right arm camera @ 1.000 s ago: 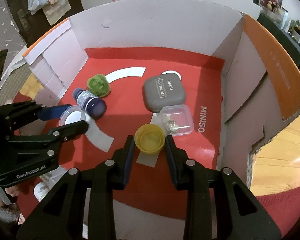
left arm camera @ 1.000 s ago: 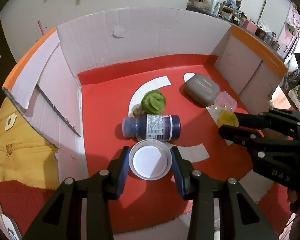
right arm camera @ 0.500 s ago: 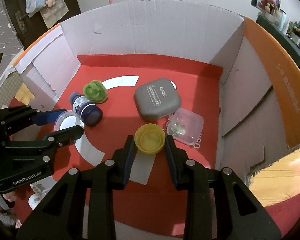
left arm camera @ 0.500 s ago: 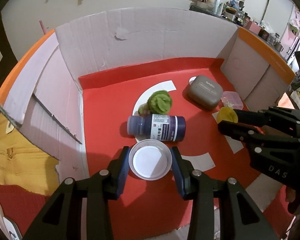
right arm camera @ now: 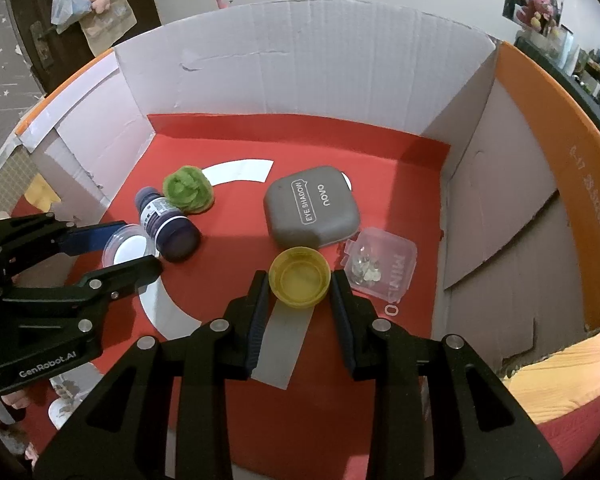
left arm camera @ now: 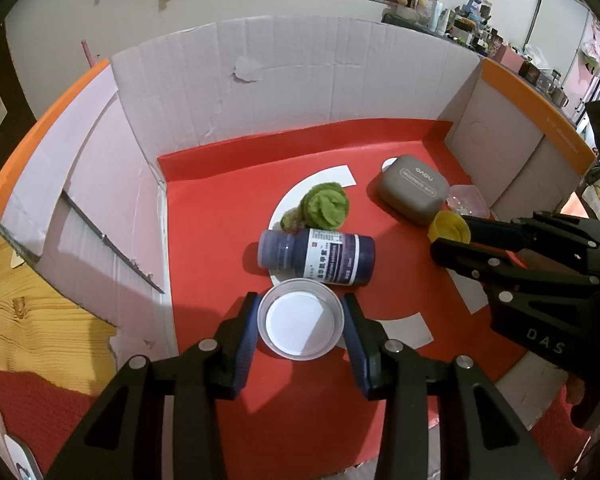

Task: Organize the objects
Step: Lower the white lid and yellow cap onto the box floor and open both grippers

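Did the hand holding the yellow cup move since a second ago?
Yes. The right gripper, shut on the yellow cup, has pulled back and up from the box: the clear plastic case beside it sat nearer the fingers earlier, and more floor shows now.

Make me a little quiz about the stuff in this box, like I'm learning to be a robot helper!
1. What does the left gripper hold?
2. True or false: the purple bottle stands upright.
3. The grey case lies next to: A) the clear plastic box, B) a spoon, C) a book.

Key:
1. A clear round lid.
2. False; it lies on its side.
3. A.
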A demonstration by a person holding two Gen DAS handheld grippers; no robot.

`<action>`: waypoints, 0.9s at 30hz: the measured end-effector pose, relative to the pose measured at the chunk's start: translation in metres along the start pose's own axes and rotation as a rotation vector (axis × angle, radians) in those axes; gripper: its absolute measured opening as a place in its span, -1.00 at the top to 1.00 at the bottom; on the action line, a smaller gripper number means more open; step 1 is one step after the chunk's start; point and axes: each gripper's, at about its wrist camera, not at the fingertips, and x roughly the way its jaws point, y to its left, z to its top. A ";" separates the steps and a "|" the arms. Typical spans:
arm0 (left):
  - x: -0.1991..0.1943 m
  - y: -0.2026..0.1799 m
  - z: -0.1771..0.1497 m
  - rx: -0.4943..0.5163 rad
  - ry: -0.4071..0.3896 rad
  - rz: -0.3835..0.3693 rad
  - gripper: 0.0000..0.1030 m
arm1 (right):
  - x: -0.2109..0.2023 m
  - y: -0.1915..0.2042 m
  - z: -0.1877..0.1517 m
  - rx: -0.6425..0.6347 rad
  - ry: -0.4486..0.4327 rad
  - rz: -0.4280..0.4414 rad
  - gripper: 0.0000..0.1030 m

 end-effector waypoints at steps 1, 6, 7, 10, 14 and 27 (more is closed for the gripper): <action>0.000 0.000 0.000 0.000 0.000 0.000 0.18 | 0.000 0.000 0.000 -0.001 -0.001 -0.002 0.42; -0.001 0.001 -0.002 -0.002 0.003 -0.004 0.18 | -0.005 0.003 -0.003 -0.003 0.002 0.008 0.42; -0.002 0.002 -0.003 -0.003 0.004 -0.005 0.18 | -0.007 0.004 -0.005 0.002 0.002 0.021 0.42; -0.005 0.003 -0.005 -0.004 0.007 -0.007 0.18 | -0.010 0.007 -0.008 0.003 0.008 0.035 0.42; -0.013 0.001 -0.014 0.001 0.007 -0.011 0.18 | -0.014 0.011 -0.011 -0.002 0.015 0.048 0.42; -0.012 -0.009 -0.012 -0.003 0.003 0.004 0.18 | -0.017 0.015 -0.014 0.002 0.026 0.054 0.42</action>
